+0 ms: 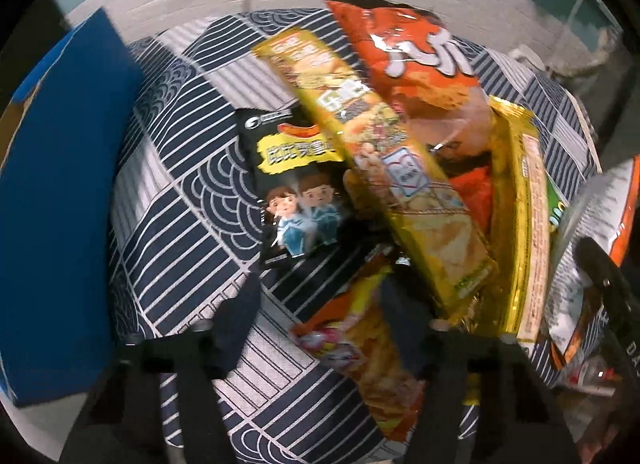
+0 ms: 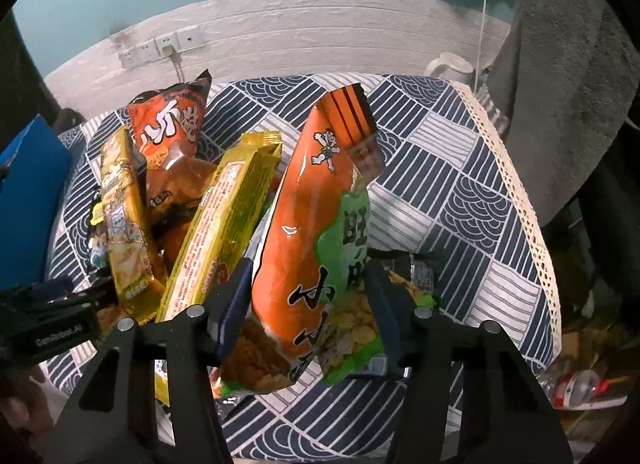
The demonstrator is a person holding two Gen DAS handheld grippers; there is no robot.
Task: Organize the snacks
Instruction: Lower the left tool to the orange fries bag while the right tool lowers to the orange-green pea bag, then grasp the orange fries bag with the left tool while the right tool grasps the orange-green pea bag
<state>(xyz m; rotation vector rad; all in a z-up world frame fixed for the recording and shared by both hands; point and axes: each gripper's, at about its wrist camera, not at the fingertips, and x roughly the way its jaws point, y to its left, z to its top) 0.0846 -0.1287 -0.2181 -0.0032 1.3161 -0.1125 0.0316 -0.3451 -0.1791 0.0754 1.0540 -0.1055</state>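
My right gripper [image 2: 308,300] is shut on an orange and green snack bag [image 2: 308,232] and holds it upright above the table. My left gripper [image 1: 320,316] stands open over a small orange and yellow snack packet [image 1: 360,348] that lies between its fingers. Snacks are piled together: a long yellow biscuit pack [image 1: 376,168], a red-orange chip bag [image 1: 416,56], a gold pack [image 1: 524,216] and a black packet with two cartoon children [image 1: 292,192]. The pile also shows in the right wrist view, with the chip bag [image 2: 168,132] and gold pack [image 2: 216,224].
A navy and white patterned tablecloth [image 2: 460,192] covers the table, with a lace edge [image 2: 520,200] at right. A blue box [image 1: 68,192] stands at the left. A white brick wall with sockets [image 2: 160,48] lies behind. A white kettle [image 2: 452,64] sits at the far corner.
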